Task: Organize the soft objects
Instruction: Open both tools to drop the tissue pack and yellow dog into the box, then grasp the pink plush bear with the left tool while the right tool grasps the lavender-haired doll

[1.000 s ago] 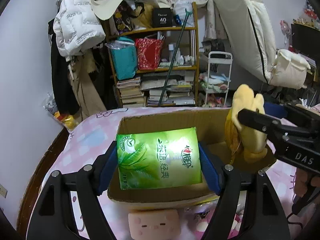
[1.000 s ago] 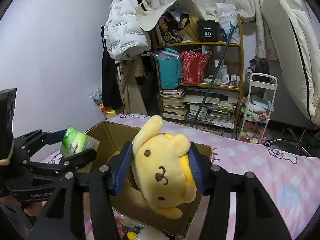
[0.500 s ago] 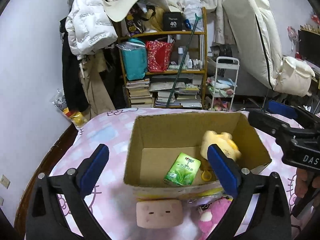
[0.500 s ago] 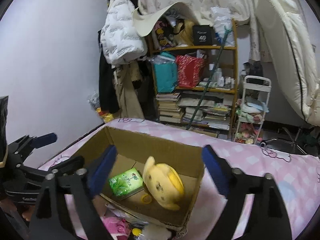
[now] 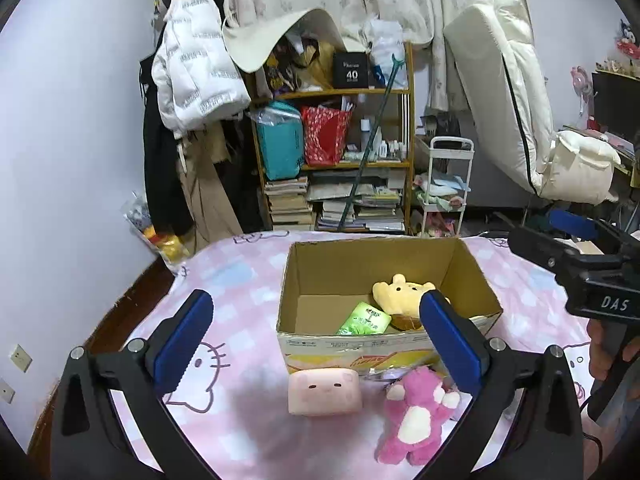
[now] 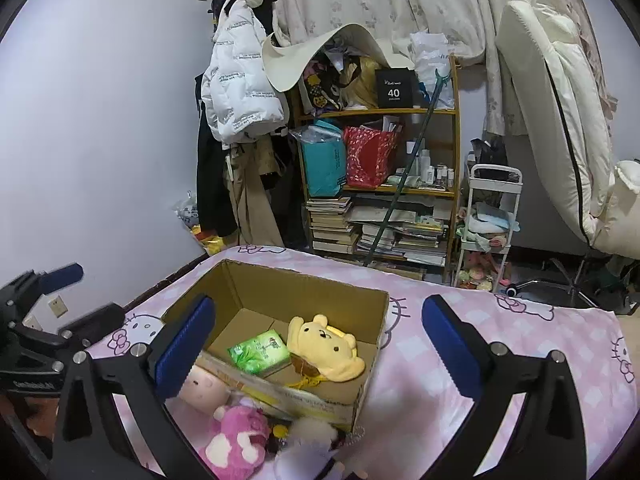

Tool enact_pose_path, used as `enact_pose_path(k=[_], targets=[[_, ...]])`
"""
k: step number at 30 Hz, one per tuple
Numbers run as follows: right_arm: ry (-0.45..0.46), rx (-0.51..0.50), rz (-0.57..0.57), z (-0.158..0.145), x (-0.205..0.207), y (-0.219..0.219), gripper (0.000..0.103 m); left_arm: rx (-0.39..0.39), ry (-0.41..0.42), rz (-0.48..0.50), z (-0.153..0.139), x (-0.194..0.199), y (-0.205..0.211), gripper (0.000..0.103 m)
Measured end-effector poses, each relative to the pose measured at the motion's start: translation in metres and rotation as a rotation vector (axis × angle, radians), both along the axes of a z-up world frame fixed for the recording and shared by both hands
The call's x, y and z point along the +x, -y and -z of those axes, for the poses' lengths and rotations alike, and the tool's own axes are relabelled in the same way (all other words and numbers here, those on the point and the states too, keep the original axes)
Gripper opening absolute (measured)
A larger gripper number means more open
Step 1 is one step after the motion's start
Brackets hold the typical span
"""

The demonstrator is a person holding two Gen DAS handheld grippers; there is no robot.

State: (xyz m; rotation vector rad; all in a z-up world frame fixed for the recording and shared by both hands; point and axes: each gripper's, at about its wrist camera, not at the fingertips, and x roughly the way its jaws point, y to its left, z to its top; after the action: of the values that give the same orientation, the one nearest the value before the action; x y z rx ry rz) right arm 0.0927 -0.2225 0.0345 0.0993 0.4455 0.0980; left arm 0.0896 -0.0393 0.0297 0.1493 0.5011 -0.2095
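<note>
Left wrist view: left gripper point(image 5: 316, 334) jaws opening, last bit of travel, blue pads point(image 5: 184, 334) wide apart, nothing between them touching either pad. It hovers over the near edge of the cardboard box point(image 5: 384, 346), pointing down into it. Inside the box: green tissue pack point(image 5: 365, 319) lying flat on the floor, yellow dog plush point(image 5: 402, 294) right beside it, touching or nearly so, toward the right wall. Outside, against the box's near wall: pink square pig plush point(image 5: 324, 392), and just right of it a pink bear plush point(image 5: 414, 416) lying on the pink Hello Kitty bedsheet point(image 5: 240, 276). Part of the right gripper's black body shows at the right edge, with a person's hand point(image 5: 612, 350) on its handle.

Right wrist view: right gripper point(image 6: 318, 340) jaws also opening, pads clear of everything, empty. Same box point(image 6: 360, 400) below and left of centre; tissue pack point(image 6: 260, 352) and dog plush point(image 6: 326, 344) side by side on its floor, plush face up. Pig plush point(image 6: 202, 386) and bear plush point(image 6: 236, 440) sit at the box's near-left outside corner; a white fluffy thing point(image 6: 312, 446) is next to the bear, can't tell what it is. Left gripper's black frame point(image 6: 36, 344) is at the left edge.

Background: cluttered bookshelf point(image 6: 380, 188), white puffer jacket point(image 6: 236, 92) hanging left of it.
</note>
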Motion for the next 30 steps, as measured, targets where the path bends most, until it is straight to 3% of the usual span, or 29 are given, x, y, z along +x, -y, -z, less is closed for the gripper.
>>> enact_pose_path(k=[6,15,30], targets=[[-0.020,-0.015,0.001,0.000,-0.021,-0.001,0.103,0.015,-0.015,0.006,-0.002,-0.017,0.002,0.102],[-0.031,-0.011,0.049,0.008,-0.052,0.006,0.103,0.039,-0.106,0.024,0.017,-0.031,0.003,0.102],[-0.147,0.003,0.068,0.038,-0.052,0.011,0.103,0.085,-0.218,0.081,0.054,-0.028,0.015,0.102]])
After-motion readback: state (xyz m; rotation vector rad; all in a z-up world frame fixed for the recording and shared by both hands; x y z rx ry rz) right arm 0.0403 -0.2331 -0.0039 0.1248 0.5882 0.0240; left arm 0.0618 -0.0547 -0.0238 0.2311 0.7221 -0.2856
